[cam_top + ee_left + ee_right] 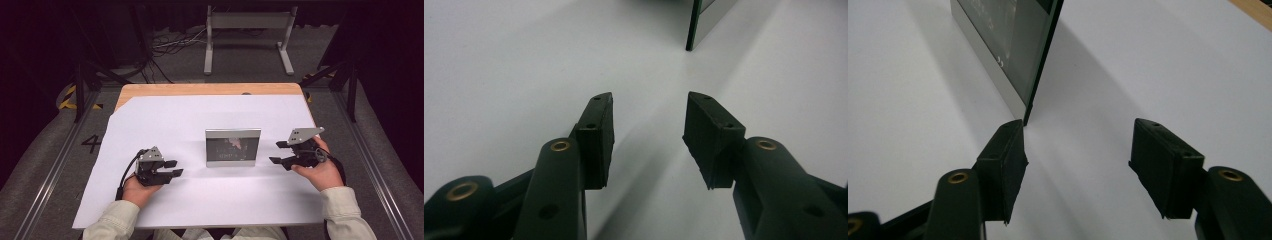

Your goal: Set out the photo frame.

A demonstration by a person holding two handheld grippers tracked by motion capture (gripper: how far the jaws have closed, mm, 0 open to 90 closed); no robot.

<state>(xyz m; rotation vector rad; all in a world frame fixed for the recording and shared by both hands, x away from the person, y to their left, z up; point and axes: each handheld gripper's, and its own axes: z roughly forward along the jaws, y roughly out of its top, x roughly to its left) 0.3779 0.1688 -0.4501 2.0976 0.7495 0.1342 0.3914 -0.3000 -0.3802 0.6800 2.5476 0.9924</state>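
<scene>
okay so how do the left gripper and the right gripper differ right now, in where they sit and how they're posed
The left gripper sits lower-left of the standing framed panel, well apart from it; the right gripper is at its right, with one jaw tip close to the panel's edge. The left gripper's grey plate lies fairly flat, while the right gripper's plate tilts upward. Both have open jaws with nothing between them, and both point toward the panel above the white sheet.

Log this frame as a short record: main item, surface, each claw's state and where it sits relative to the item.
item: framed panel, silver border, dark glossy face, standing upright
surface: white sheet over a wooden table
left claw: open, nothing between the jaws, to the panel's left, apart from it
right claw: open, nothing between the jaws, near the panel's right edge
contact: none visible
</scene>
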